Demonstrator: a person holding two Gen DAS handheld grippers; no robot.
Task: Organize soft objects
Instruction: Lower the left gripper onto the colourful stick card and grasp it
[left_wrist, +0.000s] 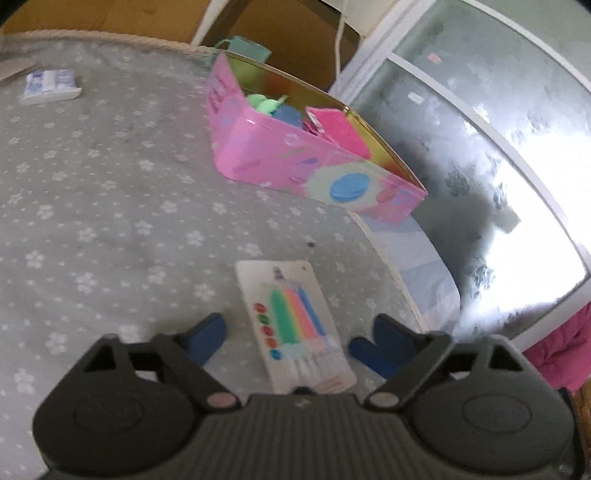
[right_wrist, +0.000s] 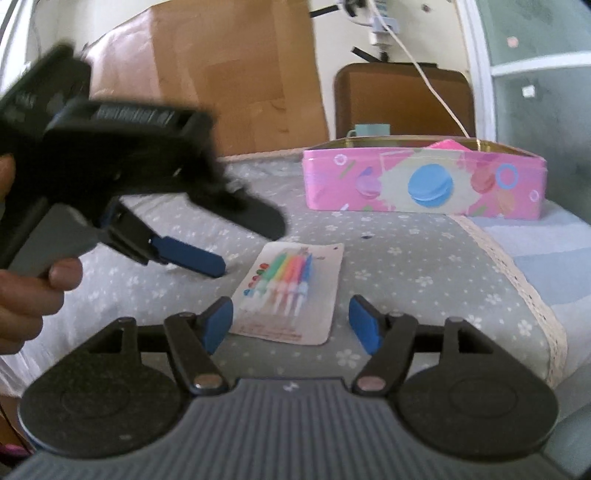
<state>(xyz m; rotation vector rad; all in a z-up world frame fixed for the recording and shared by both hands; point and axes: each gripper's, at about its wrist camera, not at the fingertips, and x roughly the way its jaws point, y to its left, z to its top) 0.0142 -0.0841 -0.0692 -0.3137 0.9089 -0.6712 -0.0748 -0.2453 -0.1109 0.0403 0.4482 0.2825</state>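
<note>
Fingers wide apart on both: left gripper (left_wrist: 291, 341) and right gripper (right_wrist: 291, 321) each straddle a candle pack (left_wrist: 295, 325) lying flat on grey floral cloth (left_wrist: 92, 206), neither gripping it. Pink tin (left_wrist: 295, 162) sits beyond w/ green, blue, pink soft items (left_wrist: 288, 114) inside

candle card (right_wrist: 291, 291) between open fingers (right_wrist: 364, 325), pink tin (right_wrist: 424, 181) beyond
</note>
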